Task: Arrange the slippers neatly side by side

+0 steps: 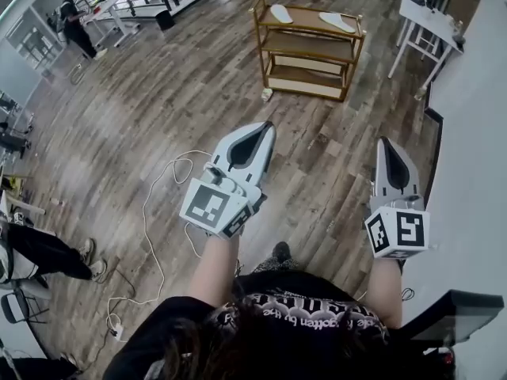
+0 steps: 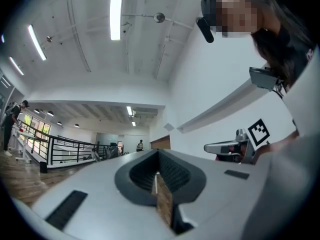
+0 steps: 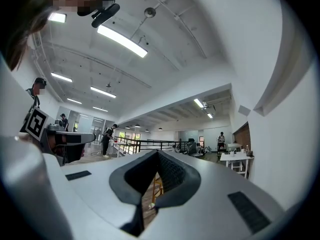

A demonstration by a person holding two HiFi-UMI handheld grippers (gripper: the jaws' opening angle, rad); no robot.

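Note:
Two white slippers lie apart on the top board of a wooden shelf rack [image 1: 306, 17] across the room: one at the left [image 1: 281, 13], one at the right [image 1: 337, 21]. Both grippers are held in the air near the person's body, far short of the rack. The left gripper [image 1: 267, 127] points toward the rack with its jaws shut and nothing between them; in its own view the left gripper [image 2: 158, 170] shows closed jaws. The right gripper [image 1: 386, 142] is also shut and empty. In the right gripper view, a strip of the rack [image 3: 156, 185] shows past the closed right gripper [image 3: 158, 154].
A white cable [image 1: 152, 212] loops over the wood floor below the left gripper. A white table [image 1: 428, 19] stands at the back right against the white wall [image 1: 475, 133]. A small object [image 1: 267, 95] lies by the rack's foot. People are at the far left [image 1: 75, 24].

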